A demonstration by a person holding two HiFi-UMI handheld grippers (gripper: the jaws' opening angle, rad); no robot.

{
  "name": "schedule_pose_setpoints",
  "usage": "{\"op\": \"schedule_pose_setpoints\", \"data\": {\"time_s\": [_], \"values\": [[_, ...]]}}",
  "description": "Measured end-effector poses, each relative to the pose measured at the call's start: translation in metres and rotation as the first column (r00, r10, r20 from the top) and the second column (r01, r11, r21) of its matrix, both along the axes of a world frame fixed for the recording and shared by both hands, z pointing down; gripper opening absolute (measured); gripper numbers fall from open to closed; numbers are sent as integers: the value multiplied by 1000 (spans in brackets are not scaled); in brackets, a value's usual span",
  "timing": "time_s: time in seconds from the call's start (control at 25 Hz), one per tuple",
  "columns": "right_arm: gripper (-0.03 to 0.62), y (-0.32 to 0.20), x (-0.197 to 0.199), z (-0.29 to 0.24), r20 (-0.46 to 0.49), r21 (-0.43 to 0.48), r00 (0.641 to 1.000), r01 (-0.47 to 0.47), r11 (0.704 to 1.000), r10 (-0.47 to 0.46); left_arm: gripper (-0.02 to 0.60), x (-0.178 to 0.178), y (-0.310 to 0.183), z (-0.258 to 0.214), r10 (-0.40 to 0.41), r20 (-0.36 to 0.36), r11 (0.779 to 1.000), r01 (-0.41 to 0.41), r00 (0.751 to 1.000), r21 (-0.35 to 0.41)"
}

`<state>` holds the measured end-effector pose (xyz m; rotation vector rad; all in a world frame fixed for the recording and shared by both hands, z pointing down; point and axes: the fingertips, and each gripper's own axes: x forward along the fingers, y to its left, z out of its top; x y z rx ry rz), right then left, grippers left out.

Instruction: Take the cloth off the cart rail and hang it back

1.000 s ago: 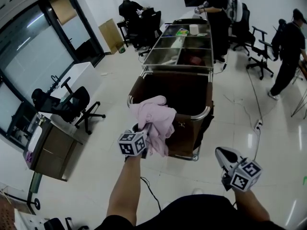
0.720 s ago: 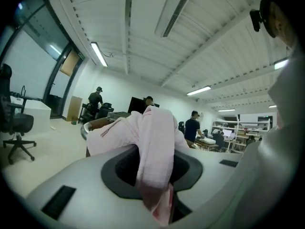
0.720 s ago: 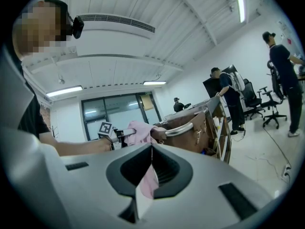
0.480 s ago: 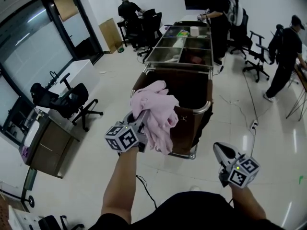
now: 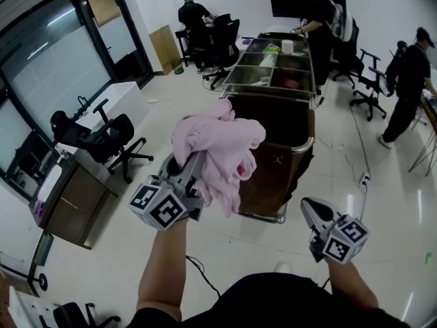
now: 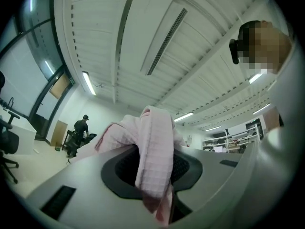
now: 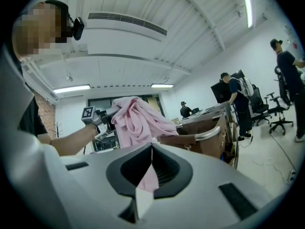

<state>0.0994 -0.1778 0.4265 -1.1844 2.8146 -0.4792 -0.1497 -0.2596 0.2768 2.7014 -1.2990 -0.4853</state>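
Cloth: our pink cloth [image 5: 217,152] hangs in the air, near the cart [image 5: 273,183] and off its rail [image 5: 305,149].
Left hand-held gripper [image 5: 193,164]: almost closed, pinching a fold of the cloth.
Right hand-held gripper [image 5: 311,210]: closed, with nothing in it, down low.
Change: we have lifted the cloth higher than a moment ago.
Meaning: we think taking it off is done, and hanging it back comes next.
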Motion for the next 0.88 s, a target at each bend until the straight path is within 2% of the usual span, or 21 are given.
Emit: {"op": "schedule_pose_setpoints", "data": {"time_s": [0.2,0.4,0.52,0.88], "values": [[18,7,-26,-9,0,22,1000,15,1000,-15,102,-36,49,-30,-9,-2,998,9,1000,57],[18,17,-49,-17,-3,43,1000,31,999,-31,102,-60,92,-26,-40,28,997,38,999,70],[18,24,-62,-20,-5,50,999,37,998,-37,102,-65,114,-15,-51,47,996,48,998,70],[18,47,-78,-20,1,64,1000,15,998,-15,103,-53,153,48,-10,9,1000,10,1000,0]]}}
